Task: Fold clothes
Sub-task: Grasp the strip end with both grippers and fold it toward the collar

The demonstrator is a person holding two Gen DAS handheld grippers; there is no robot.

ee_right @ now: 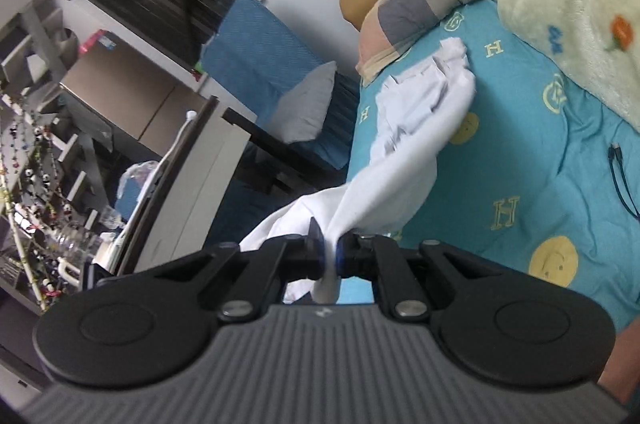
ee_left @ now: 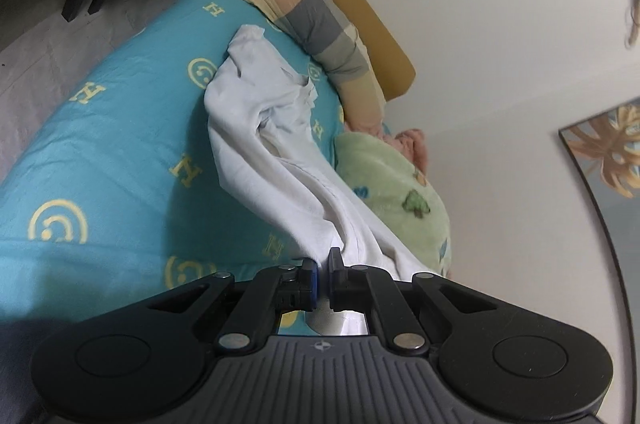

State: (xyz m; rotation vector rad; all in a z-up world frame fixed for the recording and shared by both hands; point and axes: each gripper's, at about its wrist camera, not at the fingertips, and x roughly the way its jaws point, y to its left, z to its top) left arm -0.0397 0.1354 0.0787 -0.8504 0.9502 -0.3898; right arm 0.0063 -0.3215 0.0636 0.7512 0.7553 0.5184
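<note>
A white garment (ee_left: pixel 264 144) stretches from the turquoise bed sheet (ee_left: pixel 112 152) up to my left gripper (ee_left: pixel 323 270), whose jaws are shut on its near edge. In the right wrist view the same white garment (ee_right: pixel 404 160) hangs lifted off the sheet (ee_right: pixel 520 152), bunched and twisted. My right gripper (ee_right: pixel 330 248) is shut on another part of its edge, with cloth pinched between the black pads. The far end of the garment still lies crumpled on the bed near the pillow.
A striped pillow (ee_left: pixel 320 24) and a green fleece blanket (ee_left: pixel 400 192) lie along the yellow headboard (ee_left: pixel 352 0). A cable (ee_right: pixel 620 180) lies on the sheet. Beside the bed stand a blue chair (ee_right: pixel 272 64) and cluttered shelves (ee_right: pixel 40 152).
</note>
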